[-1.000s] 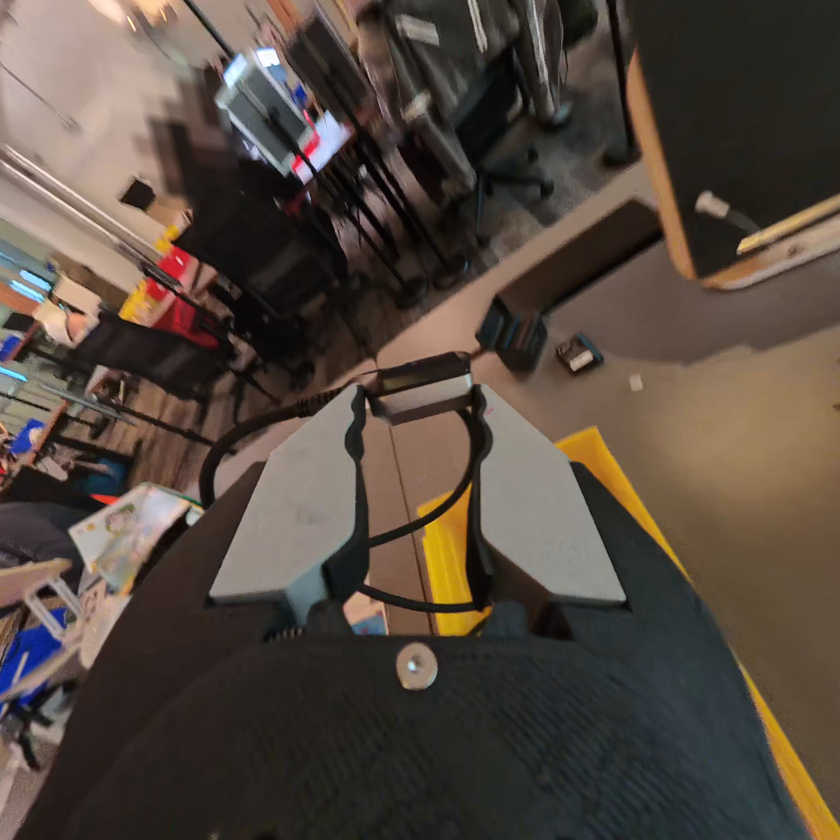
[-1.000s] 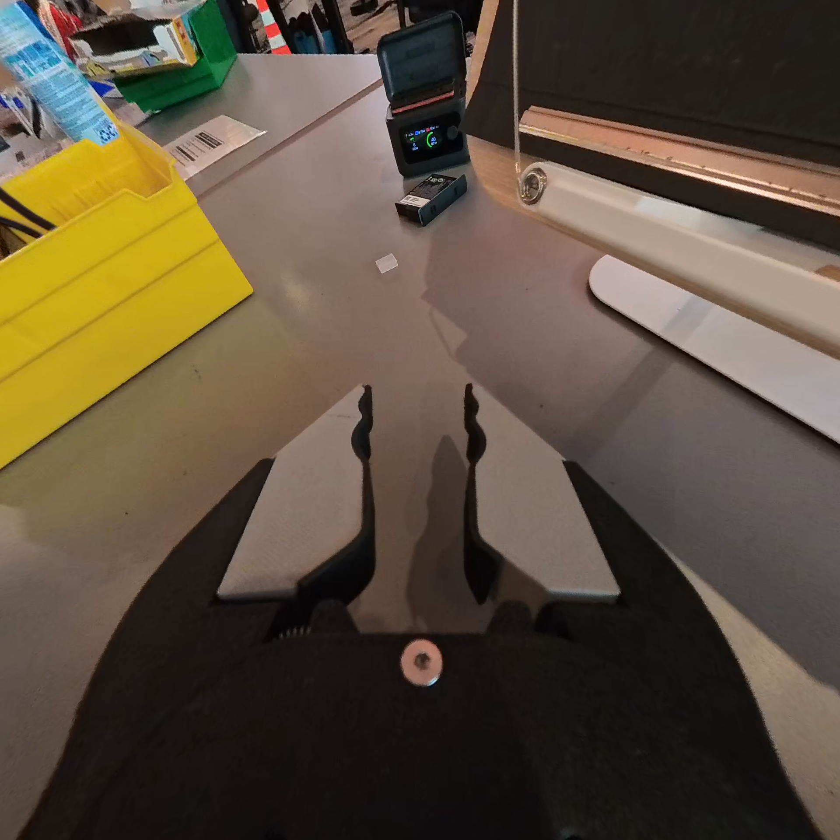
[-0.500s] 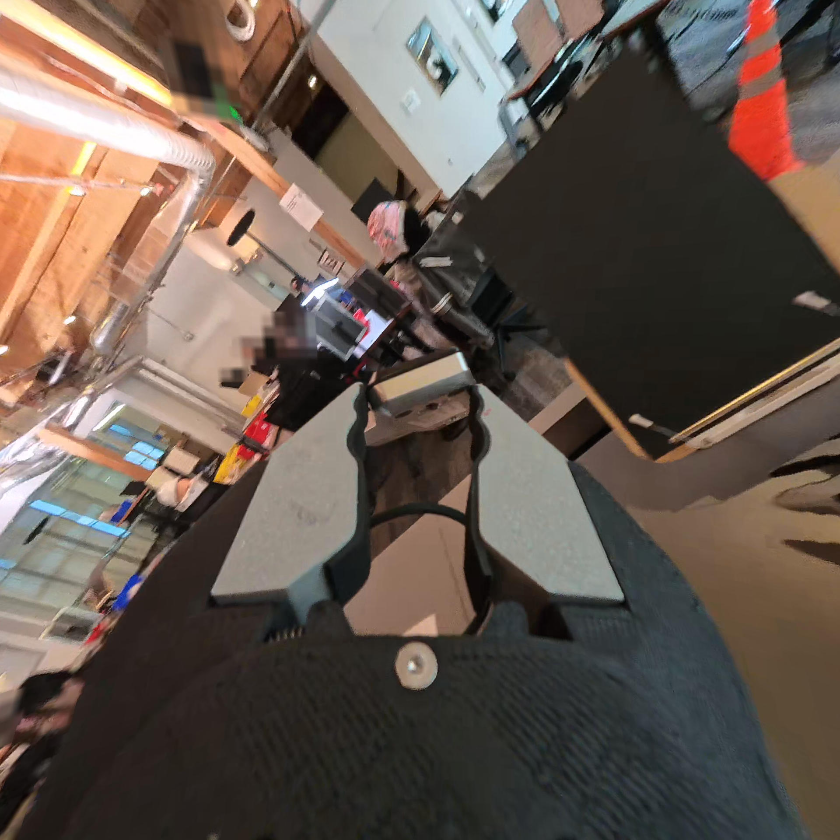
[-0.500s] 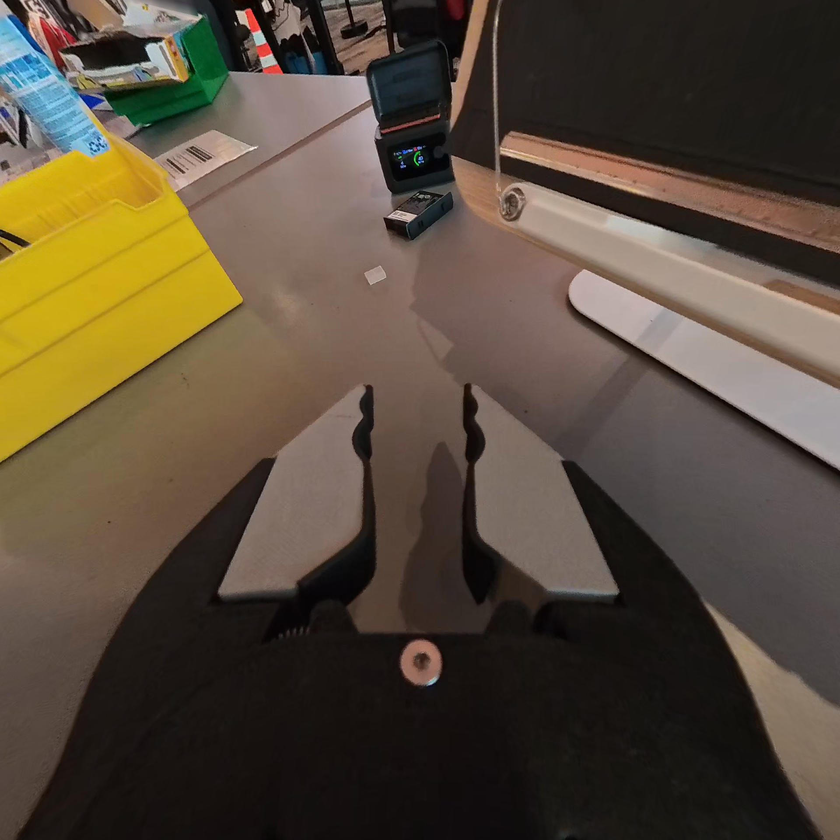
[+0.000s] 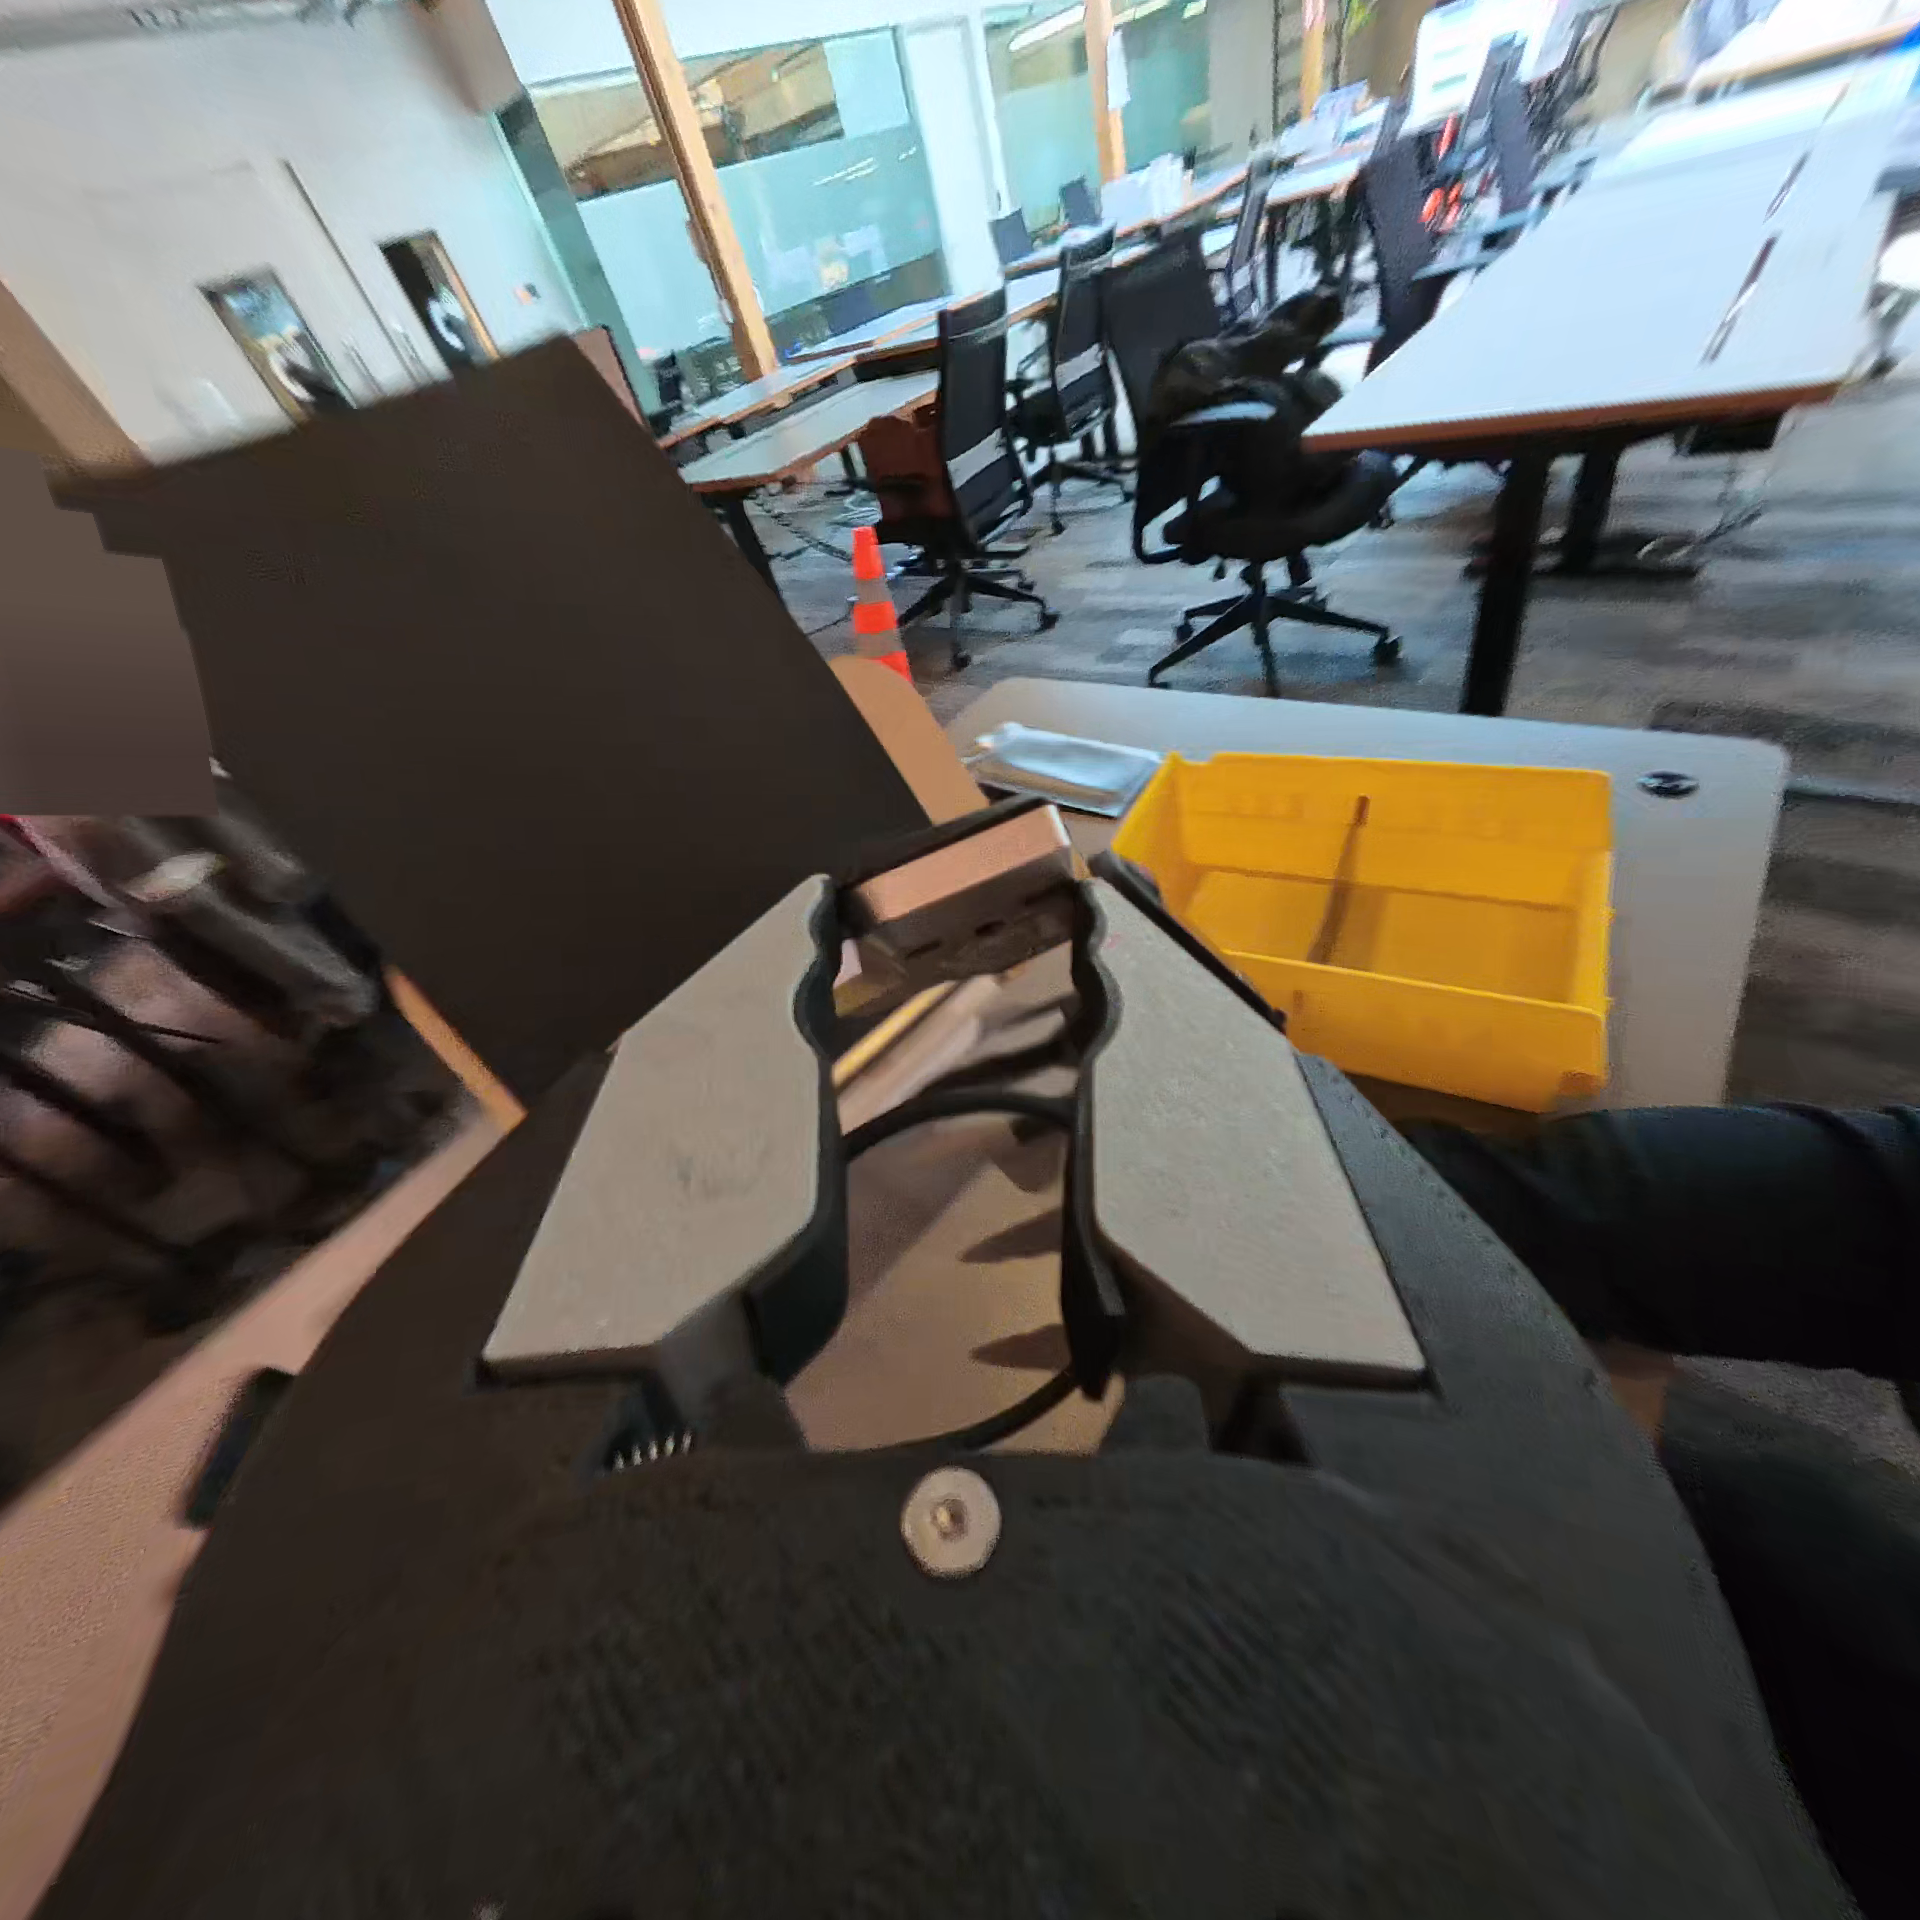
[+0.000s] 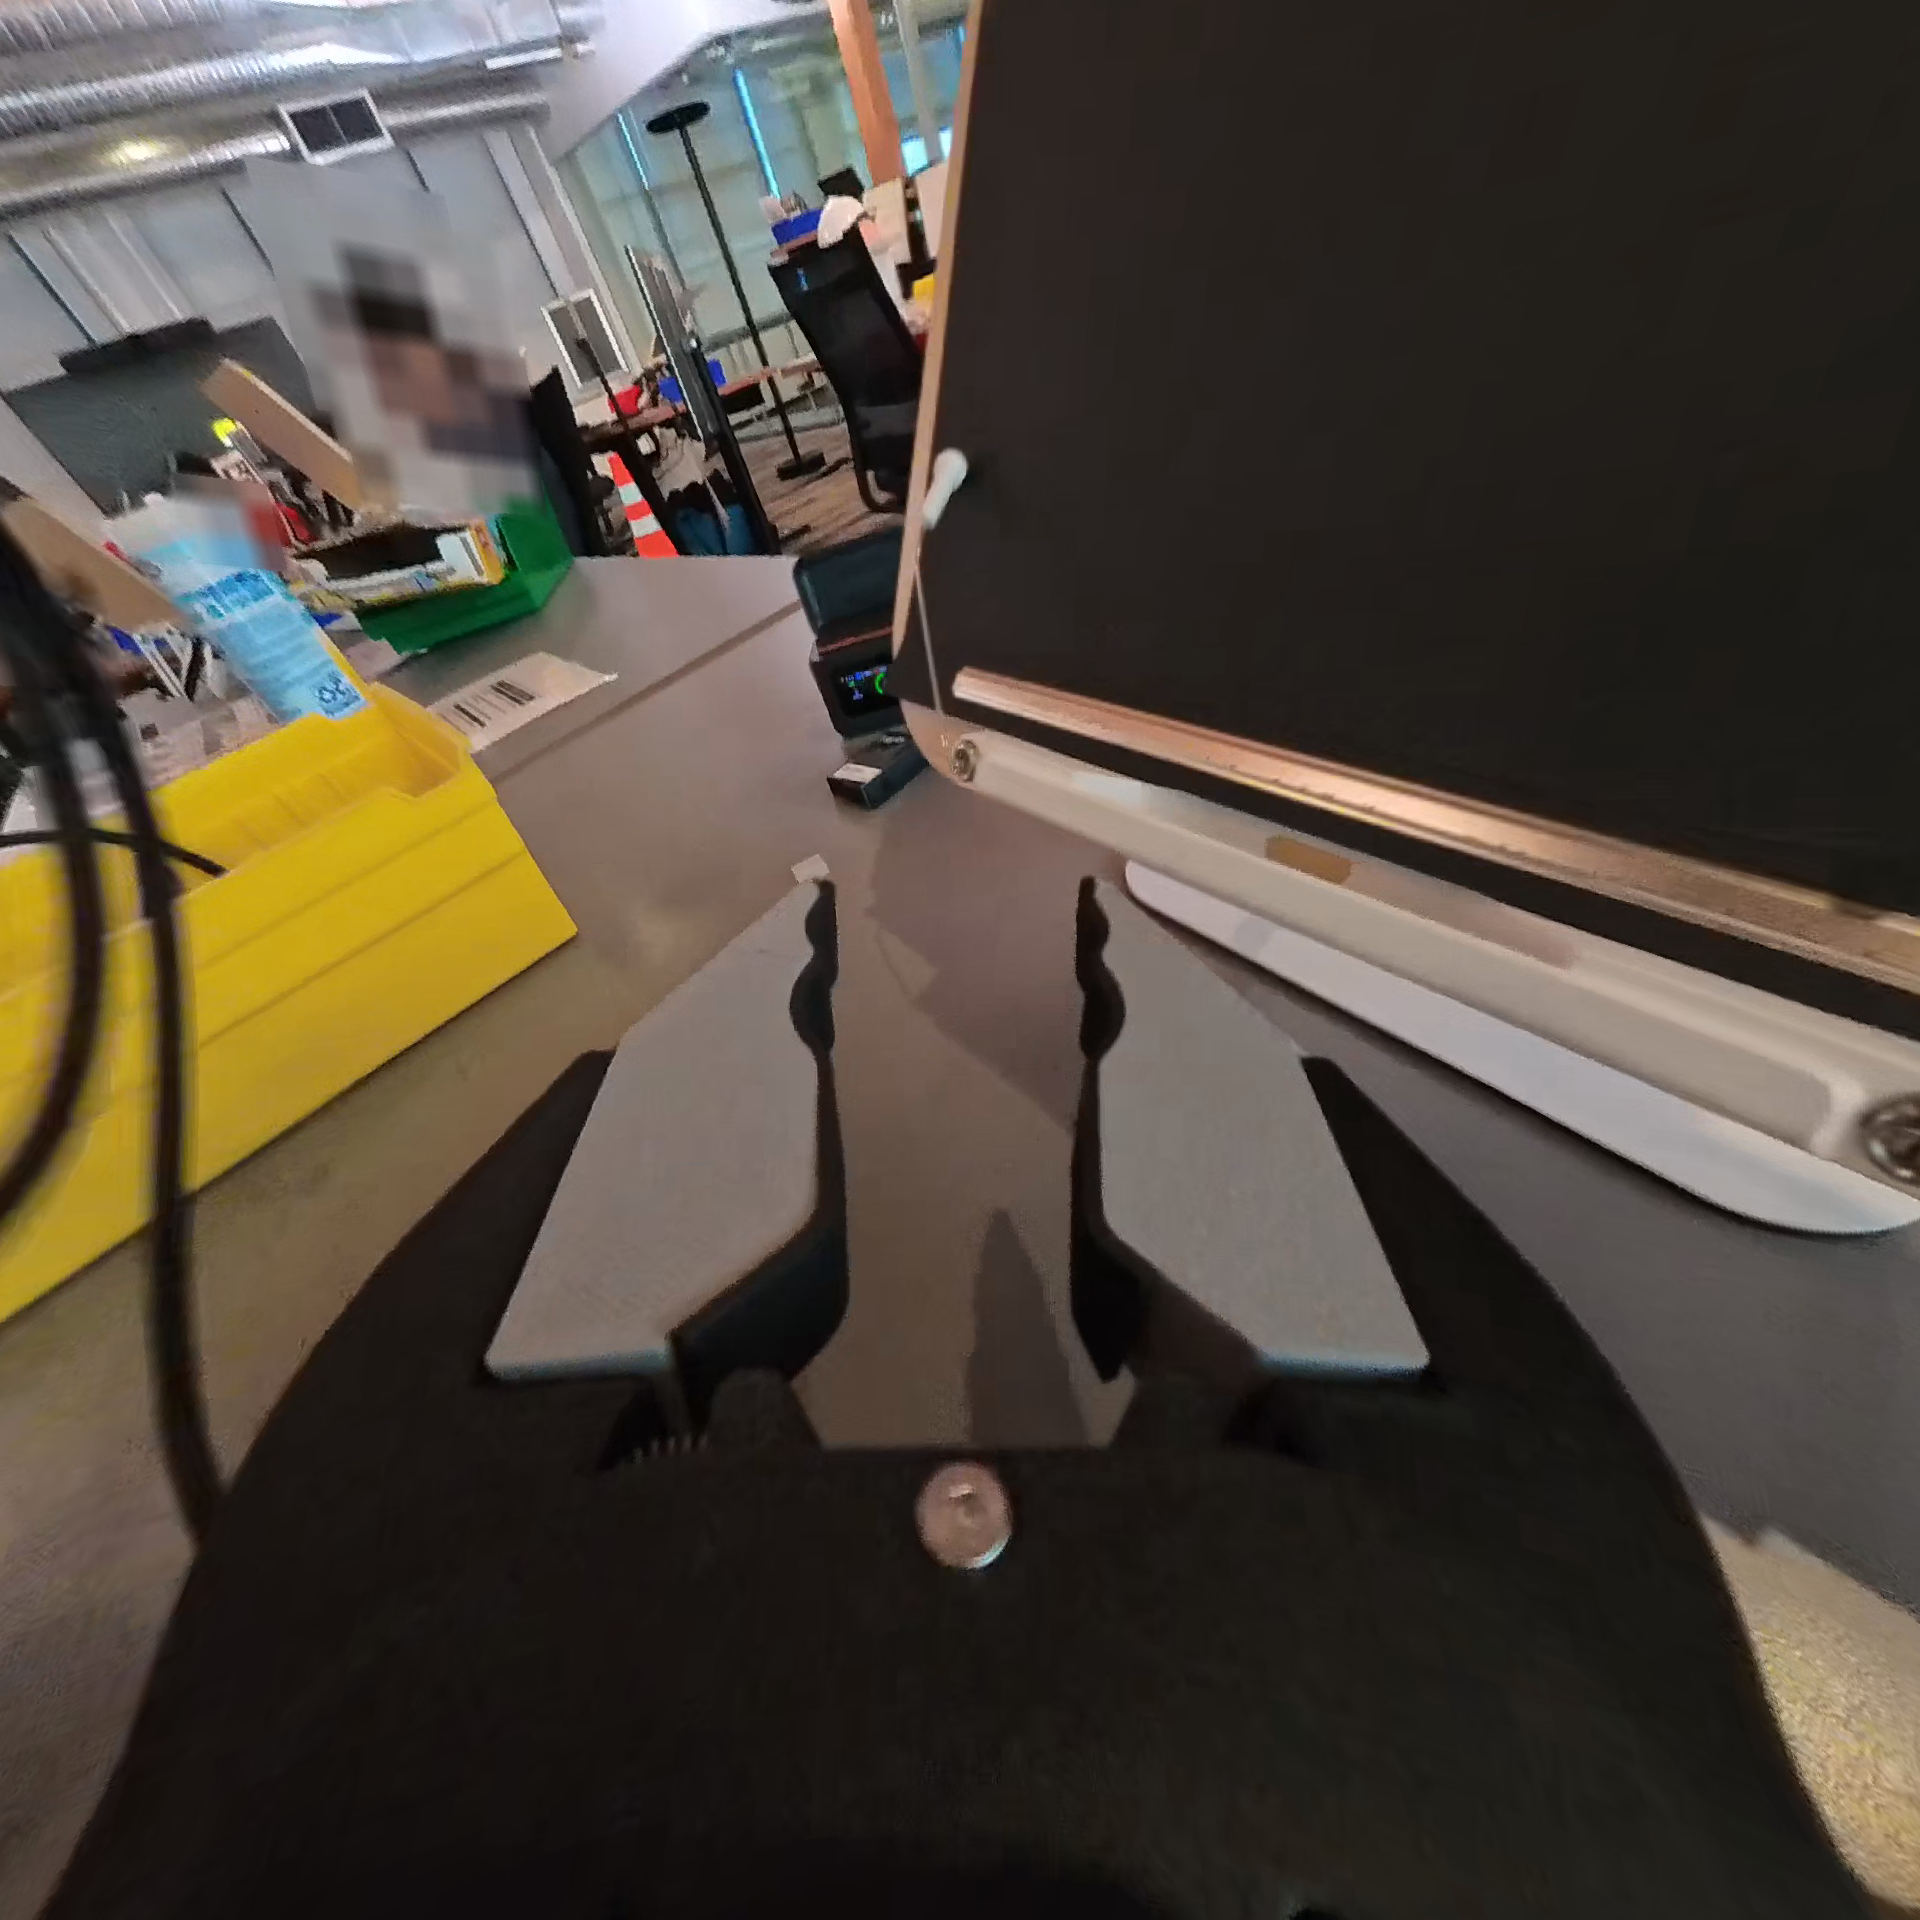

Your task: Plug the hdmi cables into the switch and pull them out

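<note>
The left gripper (image 5: 956, 935) fingers clamp the small silver metal switch box (image 5: 961, 894), ports exposed for plugging; the right gripper (image 6: 956, 925) fingers stand apart, empty.

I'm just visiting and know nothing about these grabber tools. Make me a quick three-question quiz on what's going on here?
1. True or false: the left gripper is clamped on a small silver switch.
2. What is the right gripper holding? A) a cable B) nothing C) a bin
3. Fill in: the open bin on the table is coloured ____.

Key: 1 true; 2 B, its jaws stand apart over bare table; 3 yellow.
</note>
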